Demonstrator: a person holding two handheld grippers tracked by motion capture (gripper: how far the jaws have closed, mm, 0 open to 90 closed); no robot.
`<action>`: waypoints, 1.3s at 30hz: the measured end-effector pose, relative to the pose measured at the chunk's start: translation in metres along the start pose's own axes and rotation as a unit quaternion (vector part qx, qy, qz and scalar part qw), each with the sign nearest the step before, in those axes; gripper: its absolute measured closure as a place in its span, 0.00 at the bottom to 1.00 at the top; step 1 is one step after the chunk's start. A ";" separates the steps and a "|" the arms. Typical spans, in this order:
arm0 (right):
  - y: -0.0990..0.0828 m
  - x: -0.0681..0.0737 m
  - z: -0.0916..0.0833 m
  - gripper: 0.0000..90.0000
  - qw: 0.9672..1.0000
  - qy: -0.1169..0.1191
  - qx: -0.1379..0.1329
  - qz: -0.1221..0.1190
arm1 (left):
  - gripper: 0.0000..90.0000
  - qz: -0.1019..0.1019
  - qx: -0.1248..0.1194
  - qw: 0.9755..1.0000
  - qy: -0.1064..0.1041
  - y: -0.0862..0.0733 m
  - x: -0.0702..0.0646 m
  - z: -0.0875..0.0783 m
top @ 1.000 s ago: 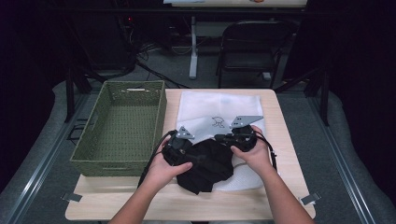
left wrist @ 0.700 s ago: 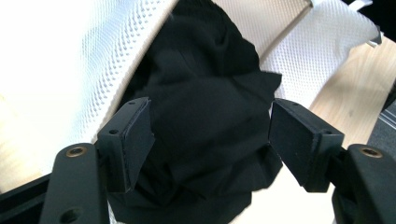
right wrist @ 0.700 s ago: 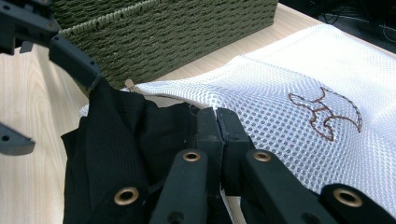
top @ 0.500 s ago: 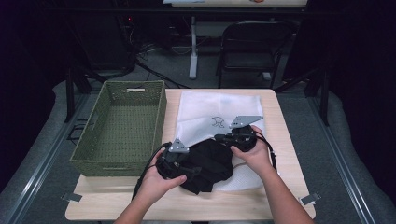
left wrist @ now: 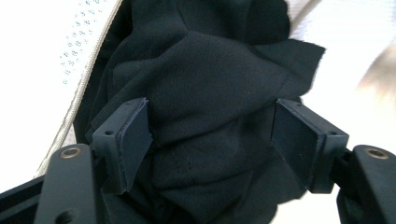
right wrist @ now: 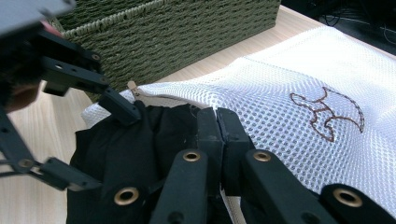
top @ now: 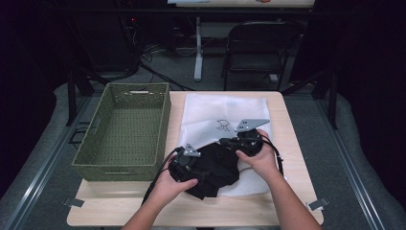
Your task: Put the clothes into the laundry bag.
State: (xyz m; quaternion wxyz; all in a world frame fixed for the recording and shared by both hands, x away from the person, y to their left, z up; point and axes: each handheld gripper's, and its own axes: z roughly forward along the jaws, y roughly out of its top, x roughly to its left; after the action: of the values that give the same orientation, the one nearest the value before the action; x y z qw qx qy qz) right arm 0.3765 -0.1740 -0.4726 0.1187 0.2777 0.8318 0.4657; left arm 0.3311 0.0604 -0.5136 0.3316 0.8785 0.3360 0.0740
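The left gripper (top: 187, 165), jaws spread wide and just now opening further, presses down on the black garment (top: 215, 167), whose cloth bulges between the pads unpinched. The right gripper (right wrist: 217, 122) is clenched on the edge of the white mesh bag (top: 215, 108). The garment lies half inside that bag's mouth. Left of the bag stands the green woven basket (top: 125, 129).

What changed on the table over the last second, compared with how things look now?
The left tool slid down toward the near edge of the black cloth, its jaws opening a little further; the cloth bulges between them, not yet pinched. The right tool kept its place, shut at the edge of the white mesh bag. The green basket is unmoved.
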 end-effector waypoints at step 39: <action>0.000 0.001 0.000 0.99 1.000 0.002 -0.001 -0.002 | 0.20 -0.036 0.021 0.999 0.004 -0.009 0.011 0.046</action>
State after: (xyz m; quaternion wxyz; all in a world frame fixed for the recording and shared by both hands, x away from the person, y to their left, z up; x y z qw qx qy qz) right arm 0.3754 -0.1733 -0.4722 0.1176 0.2752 0.8322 0.4668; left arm 0.3508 0.0474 -0.5558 0.3140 0.8721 0.3706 0.0586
